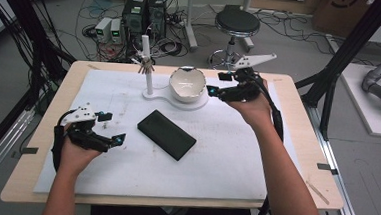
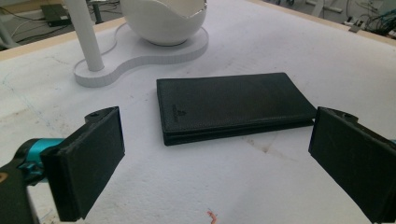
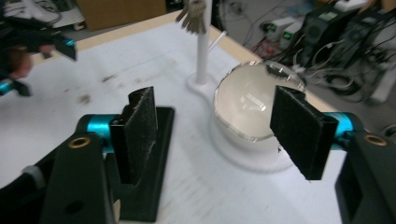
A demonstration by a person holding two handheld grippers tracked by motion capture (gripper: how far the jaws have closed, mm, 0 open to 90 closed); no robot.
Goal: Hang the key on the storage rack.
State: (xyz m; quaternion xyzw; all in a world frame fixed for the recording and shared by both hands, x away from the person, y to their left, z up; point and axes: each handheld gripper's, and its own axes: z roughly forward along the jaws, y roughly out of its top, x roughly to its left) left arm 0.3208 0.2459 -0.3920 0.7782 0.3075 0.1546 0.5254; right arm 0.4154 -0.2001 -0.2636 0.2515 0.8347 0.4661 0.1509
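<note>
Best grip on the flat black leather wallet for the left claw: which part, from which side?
Grip the flat black leather wallet across its narrow width, near the short end nearest the left claw, coming from above. It lies flat on the white mat, so only the long edges offer opposing faces. The open claw looks likely to span the width, not the length. Pinching the folded spine edge should keep it shut.

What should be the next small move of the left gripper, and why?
Probably a short push forward, so the open left gripper brings its jaws around the near end of the black wallet. The wallet lies flat on the white mat, untouched, straight ahead of the jaws, which stand wide and empty. The right gripper is open near the white bowl, away from the wallet.
</note>
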